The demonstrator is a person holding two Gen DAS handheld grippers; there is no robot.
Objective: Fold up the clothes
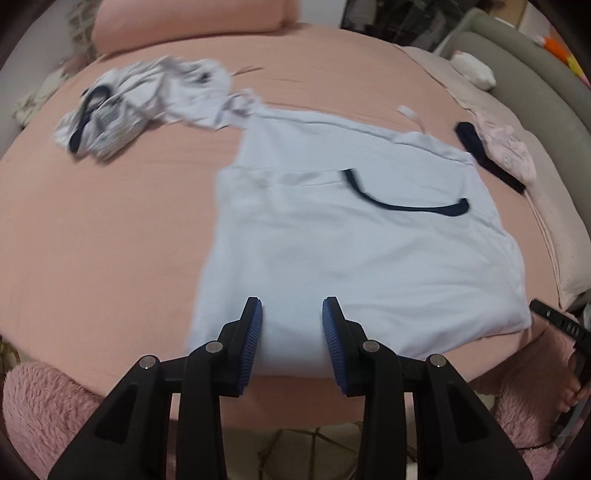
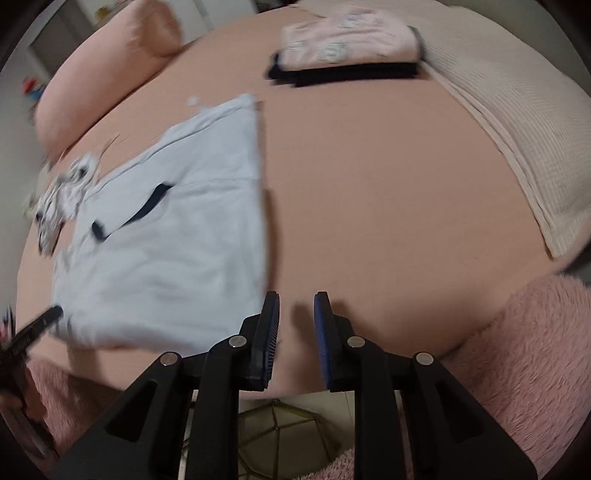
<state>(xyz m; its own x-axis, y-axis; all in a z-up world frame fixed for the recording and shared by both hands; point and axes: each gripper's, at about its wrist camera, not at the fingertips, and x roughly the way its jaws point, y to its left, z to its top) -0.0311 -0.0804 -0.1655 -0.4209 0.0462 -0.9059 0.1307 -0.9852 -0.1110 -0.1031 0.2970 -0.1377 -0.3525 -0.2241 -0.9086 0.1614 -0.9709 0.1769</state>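
A light blue shirt (image 1: 351, 251) with navy collar trim (image 1: 402, 206) lies flat on the pink bed sheet (image 1: 110, 229). My left gripper (image 1: 292, 308) hovers over the shirt's near hem, jaws open, with only the flat cloth showing behind the gap. In the right wrist view the same shirt (image 2: 173, 251) lies to the left. My right gripper (image 2: 297, 301) is open just right of the shirt's right edge, over bare sheet (image 2: 388, 221). Neither gripper pinches any cloth.
A crumpled grey-white garment pile (image 1: 140, 107) lies at the far left of the bed. A folded stack, pink on navy (image 2: 347, 55), sits at the far right beside a cream blanket (image 2: 517, 129). A pink pillow (image 1: 192, 22) is at the back. Fuzzy pink sleeves (image 2: 517, 369) frame the near edge.
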